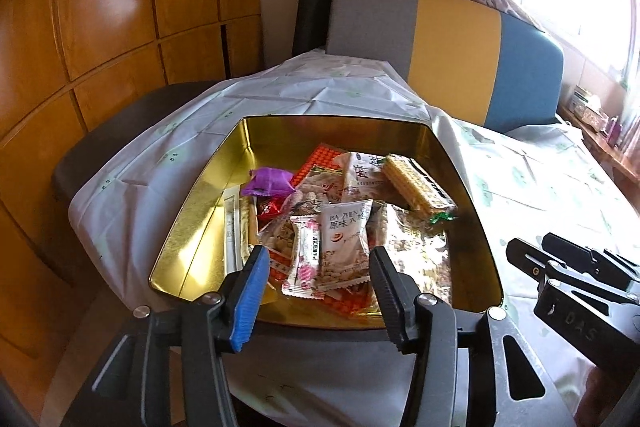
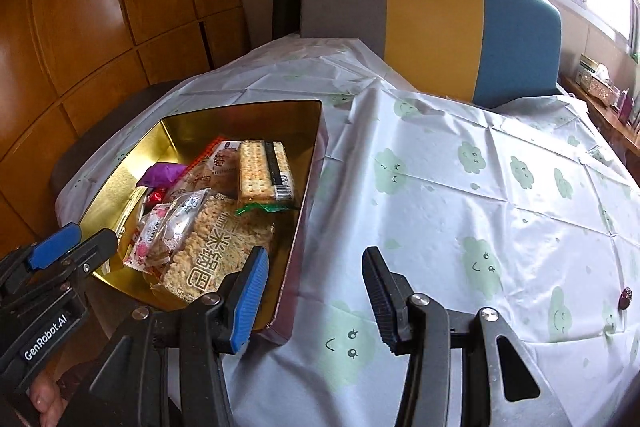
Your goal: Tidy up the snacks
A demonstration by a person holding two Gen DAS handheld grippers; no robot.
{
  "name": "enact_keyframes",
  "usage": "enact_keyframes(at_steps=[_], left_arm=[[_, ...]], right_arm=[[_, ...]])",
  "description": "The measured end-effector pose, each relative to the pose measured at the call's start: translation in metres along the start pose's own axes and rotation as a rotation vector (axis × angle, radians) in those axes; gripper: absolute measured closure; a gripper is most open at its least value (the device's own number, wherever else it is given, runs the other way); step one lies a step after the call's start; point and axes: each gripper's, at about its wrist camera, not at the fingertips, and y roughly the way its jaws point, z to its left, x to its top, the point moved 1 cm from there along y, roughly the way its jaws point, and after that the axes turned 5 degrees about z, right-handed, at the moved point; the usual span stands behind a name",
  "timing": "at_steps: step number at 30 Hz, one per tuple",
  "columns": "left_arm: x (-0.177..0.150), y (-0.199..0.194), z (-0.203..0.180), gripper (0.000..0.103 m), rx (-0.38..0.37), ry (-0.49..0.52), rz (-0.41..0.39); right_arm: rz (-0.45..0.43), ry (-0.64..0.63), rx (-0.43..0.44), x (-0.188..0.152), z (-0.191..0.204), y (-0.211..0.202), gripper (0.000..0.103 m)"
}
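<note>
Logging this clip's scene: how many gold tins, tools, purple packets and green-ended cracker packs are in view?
gold tin: 1
tools: 2 (left tool, right tool)
purple packet: 1
cracker pack: 1
Total: 5

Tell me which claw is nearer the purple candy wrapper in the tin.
Left. The left claw hangs over the tin's near end, facing the purple candy wrapper. The right claw hangs off the tin's right side, over the tablecloth.
</note>
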Motion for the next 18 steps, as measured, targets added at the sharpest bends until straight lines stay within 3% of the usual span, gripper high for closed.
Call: enact_keyframes(at_steps=[18], left_arm=[[0.0004,0.0024,0.0022,0.043,0.004,-0.002,0.004]], right_arm=[[0.005,-0.002,-0.009,-0.0029,0.0007,0.0012,0.053]])
